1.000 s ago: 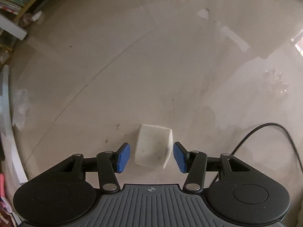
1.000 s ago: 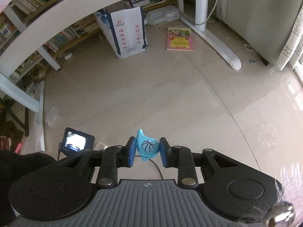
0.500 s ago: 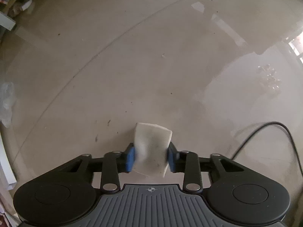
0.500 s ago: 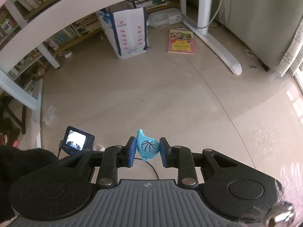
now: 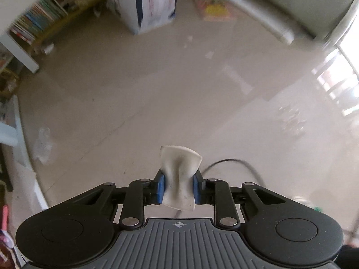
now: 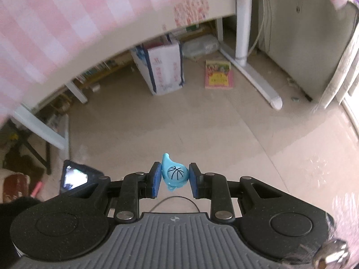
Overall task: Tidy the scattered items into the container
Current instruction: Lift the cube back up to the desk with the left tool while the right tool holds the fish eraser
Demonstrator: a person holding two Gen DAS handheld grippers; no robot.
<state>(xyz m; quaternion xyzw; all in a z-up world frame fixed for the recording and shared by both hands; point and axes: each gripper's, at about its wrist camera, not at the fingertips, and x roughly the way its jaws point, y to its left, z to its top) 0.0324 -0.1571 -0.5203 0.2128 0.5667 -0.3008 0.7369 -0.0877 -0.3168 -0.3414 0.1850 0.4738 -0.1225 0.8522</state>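
Floor (image 5: pixel 179 94) sits farther below both cameras than a second ago. One white foam piece (image 5: pixel 180 174), then lying loose on it, is now pinched and buckled in the left hand-held gripper (image 5: pixel 178 189), whose jaws have just been closing. One blue whistle (image 6: pixel 174 173) stays clamped in the right hand-held gripper (image 6: pixel 175 180).
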